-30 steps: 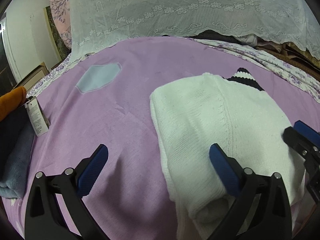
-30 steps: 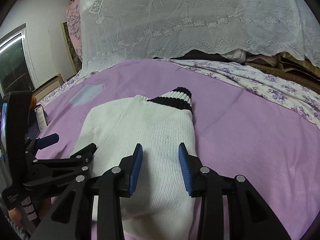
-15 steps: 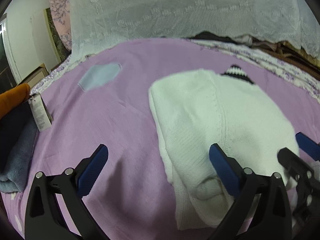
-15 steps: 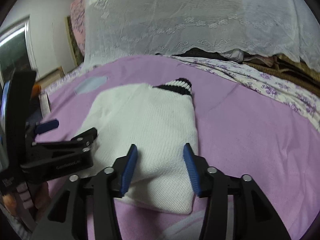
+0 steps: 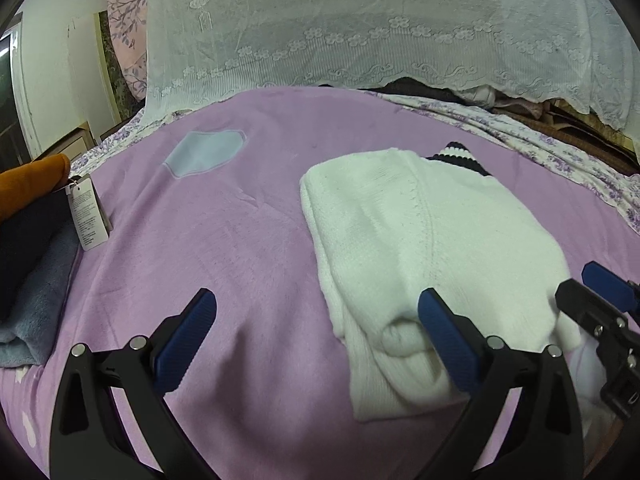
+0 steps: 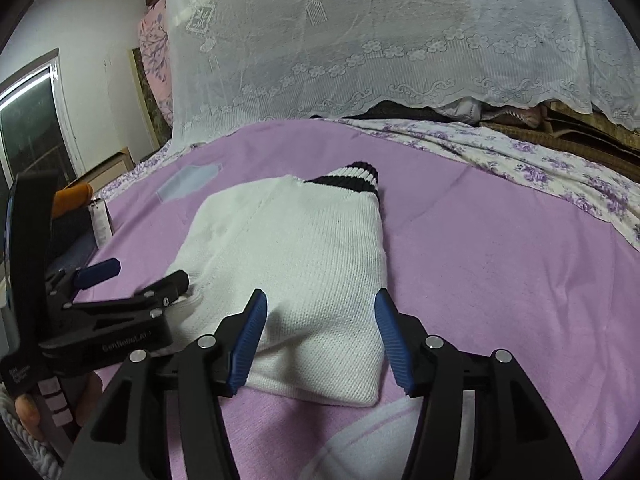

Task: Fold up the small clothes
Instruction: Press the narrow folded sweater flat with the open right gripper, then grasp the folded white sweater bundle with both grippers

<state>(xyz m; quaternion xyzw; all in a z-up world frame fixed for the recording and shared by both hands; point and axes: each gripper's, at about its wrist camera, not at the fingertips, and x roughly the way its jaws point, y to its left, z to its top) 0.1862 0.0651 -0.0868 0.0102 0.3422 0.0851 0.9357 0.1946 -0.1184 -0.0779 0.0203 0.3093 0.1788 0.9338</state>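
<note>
Both tools, left tool and right tool, stand open and hold nothing; the folded white sweater lies on the purple bed. The fold looks finished; next it probably needs moving to the pile.

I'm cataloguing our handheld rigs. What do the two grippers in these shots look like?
Both match. The left gripper and the right gripper have matte black angular arms with silver rivets and two ribbed blue pads. From the right wrist view, the left unit's black body bears faint pale lettering, too blurred to read.
</note>
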